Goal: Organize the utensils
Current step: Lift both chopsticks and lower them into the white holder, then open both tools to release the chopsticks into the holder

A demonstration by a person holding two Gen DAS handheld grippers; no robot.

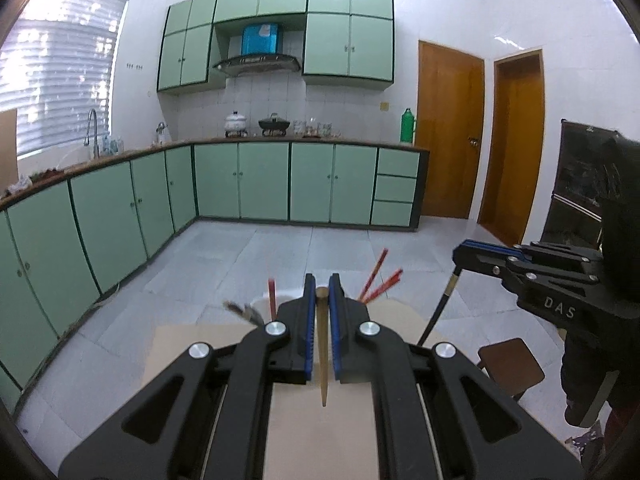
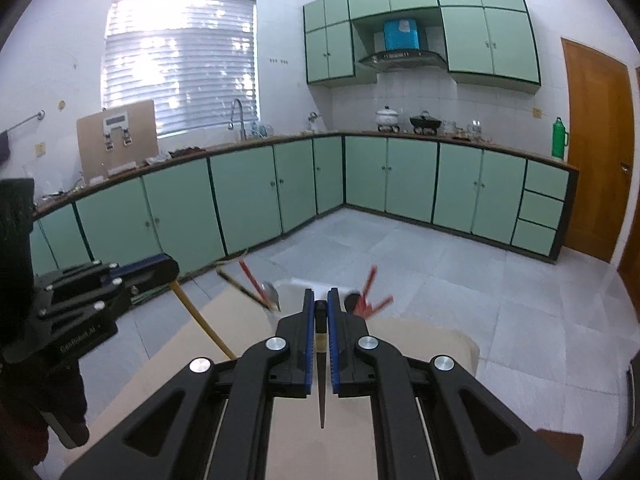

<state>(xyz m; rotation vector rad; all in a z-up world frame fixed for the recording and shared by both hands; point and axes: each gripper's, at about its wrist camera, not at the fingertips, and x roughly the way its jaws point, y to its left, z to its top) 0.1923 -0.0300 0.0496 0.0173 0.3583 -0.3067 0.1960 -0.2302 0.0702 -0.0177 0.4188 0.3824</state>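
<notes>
In the left wrist view my left gripper (image 1: 322, 285) is shut on a tan wooden chopstick (image 1: 322, 360) that hangs point down between the blue pads. Behind it stands a white holder (image 1: 286, 295) with red chopsticks (image 1: 376, 276) and a blurred metal utensil (image 1: 240, 310). My right gripper (image 1: 460, 254) at the right grips a black chopstick (image 1: 438, 312). In the right wrist view the right gripper (image 2: 321, 294) is shut on that black chopstick (image 2: 321, 380), above the white holder (image 2: 298, 283). The left gripper (image 2: 170, 270) holds the tan chopstick (image 2: 200, 320) at the left.
A beige table (image 1: 188, 344) lies under both grippers. A brown stool (image 1: 510, 364) stands on the floor to the right. Green cabinets (image 1: 264, 180) and a counter line the far walls, across open tiled floor. Wooden doors (image 1: 448, 132) are at the right.
</notes>
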